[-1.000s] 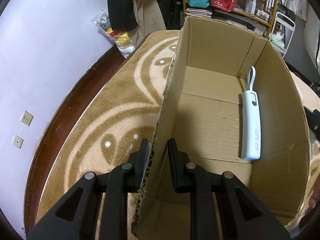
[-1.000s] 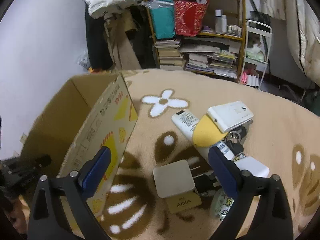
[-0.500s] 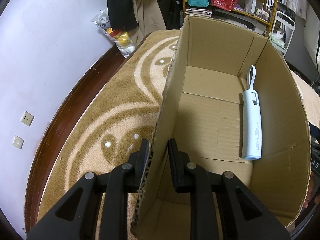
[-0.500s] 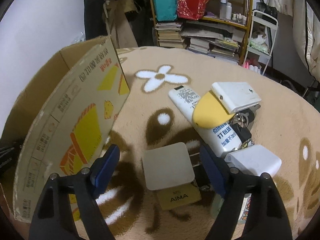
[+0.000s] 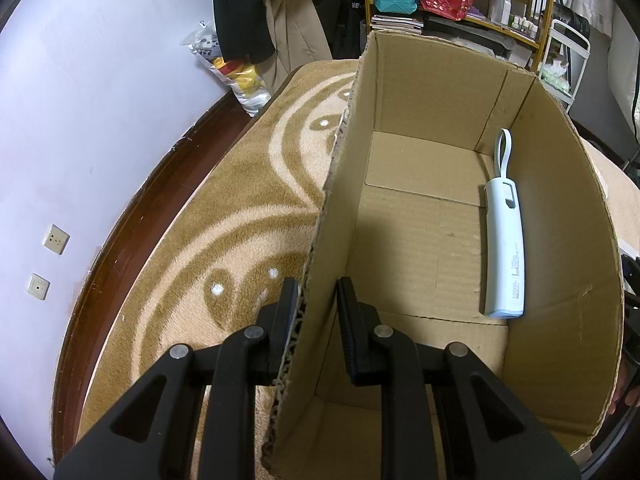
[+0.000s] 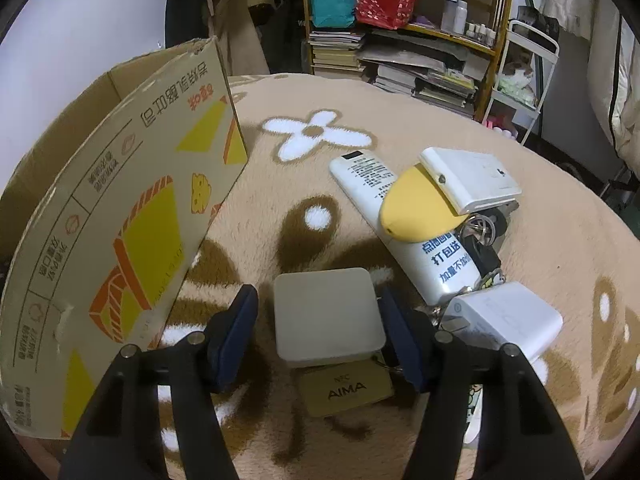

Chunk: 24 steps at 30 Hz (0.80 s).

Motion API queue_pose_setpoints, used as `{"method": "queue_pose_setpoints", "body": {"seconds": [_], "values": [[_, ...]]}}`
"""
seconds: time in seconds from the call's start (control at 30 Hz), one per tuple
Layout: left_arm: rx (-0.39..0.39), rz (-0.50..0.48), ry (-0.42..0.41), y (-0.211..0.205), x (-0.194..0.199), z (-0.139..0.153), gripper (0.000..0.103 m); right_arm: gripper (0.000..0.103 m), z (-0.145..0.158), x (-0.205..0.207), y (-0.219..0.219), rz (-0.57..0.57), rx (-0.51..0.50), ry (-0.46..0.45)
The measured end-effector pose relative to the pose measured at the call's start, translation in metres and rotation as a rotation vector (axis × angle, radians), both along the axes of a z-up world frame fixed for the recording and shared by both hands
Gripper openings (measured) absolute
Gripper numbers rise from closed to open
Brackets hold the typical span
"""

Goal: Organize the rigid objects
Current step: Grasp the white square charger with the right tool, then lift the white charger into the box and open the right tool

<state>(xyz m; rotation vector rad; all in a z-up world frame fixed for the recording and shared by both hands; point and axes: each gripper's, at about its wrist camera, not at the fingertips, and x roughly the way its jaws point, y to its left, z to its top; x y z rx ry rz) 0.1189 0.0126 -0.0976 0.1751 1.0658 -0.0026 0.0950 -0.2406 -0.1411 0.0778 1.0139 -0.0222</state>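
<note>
My left gripper (image 5: 314, 308) is shut on the left wall of an open cardboard box (image 5: 420, 240). A white power bank (image 5: 506, 248) with a loop strap lies inside, along the right wall. In the right wrist view the box (image 6: 120, 220) stands at the left, its printed side facing me. My right gripper (image 6: 318, 294) is open and low over the rug. Its blue fingers straddle a flat grey square case (image 6: 328, 316), with a gap on the left side. The case lies on a tan AIMA card (image 6: 344, 388).
To the right of the case lies a pile: a white remote (image 6: 368, 176), a yellow rounded piece (image 6: 416, 208), a white flat device (image 6: 472, 180), keys (image 6: 484, 232) and a white adapter (image 6: 508, 320). A crowded bookshelf (image 6: 420, 40) stands behind the patterned rug (image 6: 320, 140).
My right gripper has moved forward and down until its fingers came around the grey square case, and the fingers stand closer together. The left gripper and the box have not moved.
</note>
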Motion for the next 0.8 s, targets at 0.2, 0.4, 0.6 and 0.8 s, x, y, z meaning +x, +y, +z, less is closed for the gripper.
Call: {"method": "queue_pose_setpoints", "body": {"seconds": [0.2,0.4,0.6,0.8], "values": [[0.002,0.0,0.0,0.0,0.0,-0.001,0.02,0.055,0.0,-0.001,0.002,0.009,-0.004,0.004],[0.002,0.0,0.0,-0.001,0.0,-0.001,0.02,0.054,0.012,-0.002,0.006,-0.011,0.011,-0.022],[0.002,0.0,-0.001,-0.001,0.0,-0.001,0.02,0.054,0.036,-0.004,0.009,-0.015,0.044,-0.095],[0.004,0.0,0.0,-0.001,0.001,-0.001,0.02,0.054,0.066,-0.01,0.014,-0.01,0.082,-0.183]]}}
